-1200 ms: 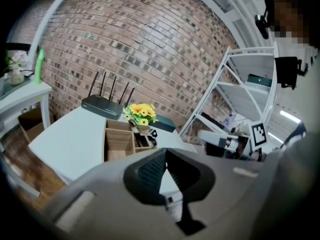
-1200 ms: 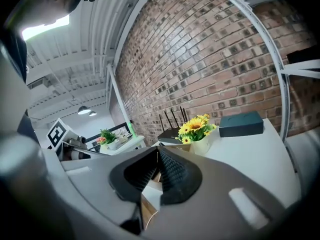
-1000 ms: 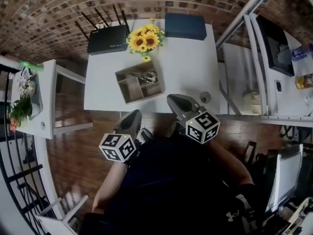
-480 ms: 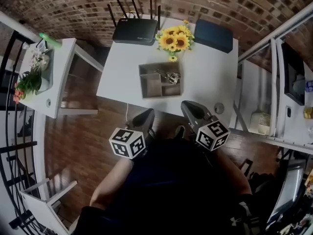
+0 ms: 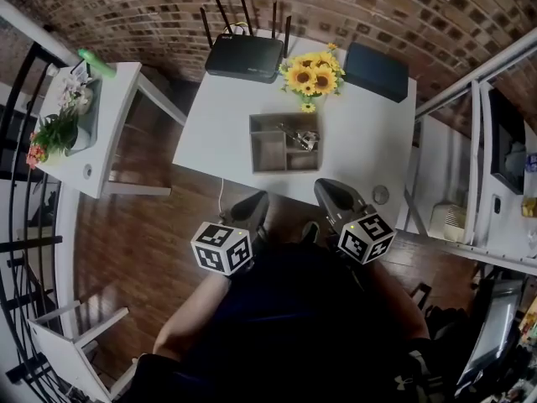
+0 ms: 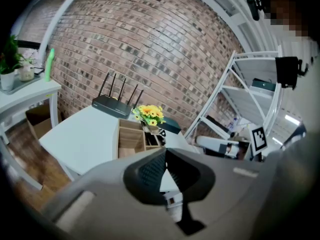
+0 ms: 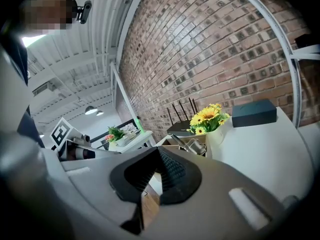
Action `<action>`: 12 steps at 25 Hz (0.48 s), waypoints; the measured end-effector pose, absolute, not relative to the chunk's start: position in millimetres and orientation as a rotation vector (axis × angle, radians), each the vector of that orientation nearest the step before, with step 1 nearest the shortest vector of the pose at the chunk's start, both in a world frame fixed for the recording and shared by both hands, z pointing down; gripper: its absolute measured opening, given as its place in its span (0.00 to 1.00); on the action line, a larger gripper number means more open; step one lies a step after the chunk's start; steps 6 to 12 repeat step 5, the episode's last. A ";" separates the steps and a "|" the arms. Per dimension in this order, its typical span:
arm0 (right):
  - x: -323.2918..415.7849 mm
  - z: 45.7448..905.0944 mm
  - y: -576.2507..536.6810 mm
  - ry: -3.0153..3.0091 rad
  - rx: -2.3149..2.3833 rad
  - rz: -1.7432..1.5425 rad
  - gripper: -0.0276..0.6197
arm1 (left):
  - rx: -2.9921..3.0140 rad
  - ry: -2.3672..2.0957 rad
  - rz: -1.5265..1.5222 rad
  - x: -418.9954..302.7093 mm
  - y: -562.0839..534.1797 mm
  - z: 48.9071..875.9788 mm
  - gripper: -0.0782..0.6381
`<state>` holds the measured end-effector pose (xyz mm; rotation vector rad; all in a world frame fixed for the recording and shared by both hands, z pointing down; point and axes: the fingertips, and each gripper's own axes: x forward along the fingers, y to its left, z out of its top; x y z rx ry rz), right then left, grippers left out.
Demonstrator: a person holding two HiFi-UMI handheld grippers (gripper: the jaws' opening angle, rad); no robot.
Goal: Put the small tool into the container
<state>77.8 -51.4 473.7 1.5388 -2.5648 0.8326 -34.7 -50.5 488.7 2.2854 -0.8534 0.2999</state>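
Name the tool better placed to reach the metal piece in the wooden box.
Right, probably. The right tool sits nearer the table edge, roughly in line with the metal piece in the wooden box's right side; the left tool hangs farther back.

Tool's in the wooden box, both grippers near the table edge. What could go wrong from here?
1. The tool seems to poke above the container rim; a nudge could spill it.
2. The sunflowers stand just behind the container; an overreach could topple them.
3. The left gripper and right gripper are shut and empty; any regrasp needs them opened first.
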 end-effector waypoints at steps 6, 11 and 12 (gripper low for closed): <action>78.5 477.4 -50.4 -2.547 1.548 0.835 0.06 | 2.277 -0.851 0.306 -36.9 -49.3 490.7 0.11; 78.5 477.4 -50.4 -2.547 1.548 0.835 0.06 | 2.277 -0.851 0.306 -36.9 -49.3 490.7 0.11; 78.5 477.4 -50.4 -2.547 1.548 0.835 0.06 | 2.277 -0.851 0.306 -36.9 -49.3 490.7 0.11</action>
